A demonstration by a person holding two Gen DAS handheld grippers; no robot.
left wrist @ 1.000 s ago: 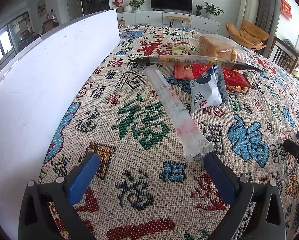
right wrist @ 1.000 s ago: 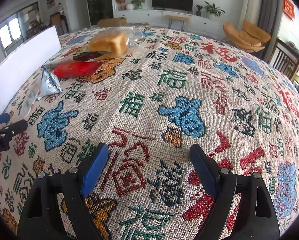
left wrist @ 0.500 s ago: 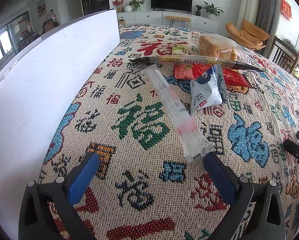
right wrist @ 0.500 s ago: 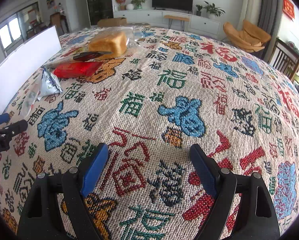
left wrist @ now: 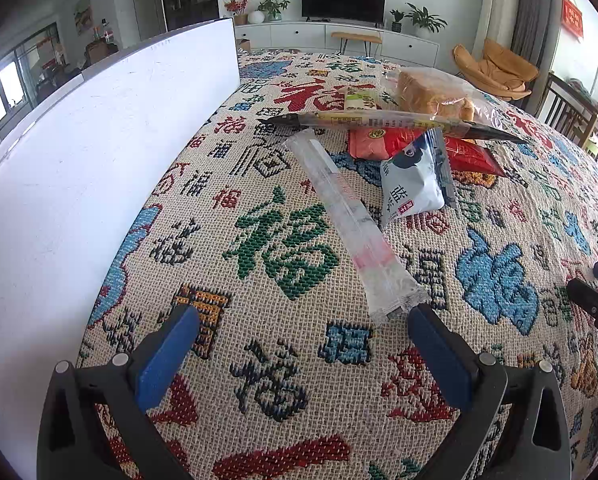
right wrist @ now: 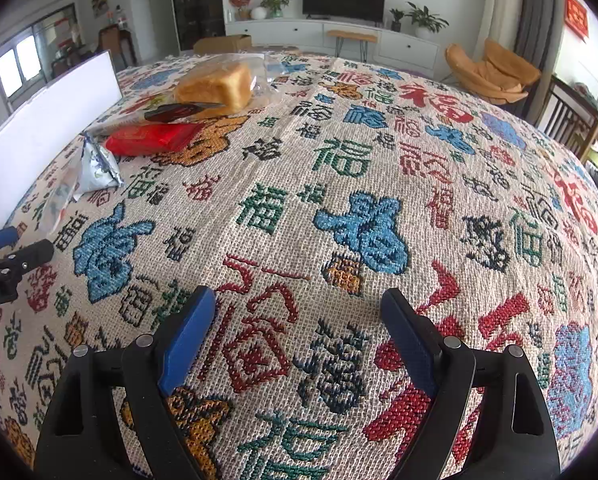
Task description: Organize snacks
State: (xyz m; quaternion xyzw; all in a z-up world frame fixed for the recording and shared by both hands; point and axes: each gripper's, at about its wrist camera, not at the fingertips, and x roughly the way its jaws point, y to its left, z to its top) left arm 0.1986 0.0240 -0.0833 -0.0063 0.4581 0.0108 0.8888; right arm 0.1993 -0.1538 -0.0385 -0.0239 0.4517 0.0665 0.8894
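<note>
The left hand-held gripper (left wrist: 303,322) hovered low over the patterned cloth (left wrist: 283,248) on the counter, jaws spread wide and empty, its right finger just beside the near end of a long clear packet (left wrist: 351,220). Past that lay a blue-and-white pouch (left wrist: 413,184), a red packet (left wrist: 395,144), a long dark stick pack (left wrist: 387,122) and bagged bread (left wrist: 431,90). The right hand-held gripper (right wrist: 297,304), equally released, hung over bare cloth well apart from the snacks. A white board (left wrist: 99,152) stood along the left.

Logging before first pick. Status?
Left claw open, empty; right claw same. Clear long packet just ahead of left, untouched. White board alongside, not blocking.
</note>
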